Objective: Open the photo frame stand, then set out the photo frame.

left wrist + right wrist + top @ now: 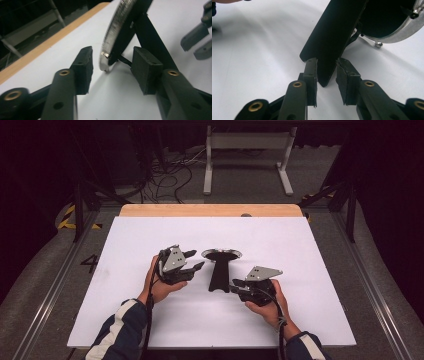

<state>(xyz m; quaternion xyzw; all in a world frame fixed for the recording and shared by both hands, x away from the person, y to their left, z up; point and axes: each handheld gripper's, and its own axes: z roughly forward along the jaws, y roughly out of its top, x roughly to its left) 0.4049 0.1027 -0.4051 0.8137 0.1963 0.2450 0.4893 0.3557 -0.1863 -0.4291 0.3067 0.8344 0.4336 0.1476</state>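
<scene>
Black flat object with long tapered handle and round metal-rimmed head (220, 265) sat mid white tabletop (150, 320), head end away from person. Right claw (234, 285) was at handle's near end; in right gripper view its pads (311, 72) straddled handle tip, one pad touching, other looked bit off, so can't tell if really pinching. Left claw (192, 260) spread wide just beside head's rim, nothing gripped. No readable writing on object; floor left of table had painted "4" (90, 263).
</scene>
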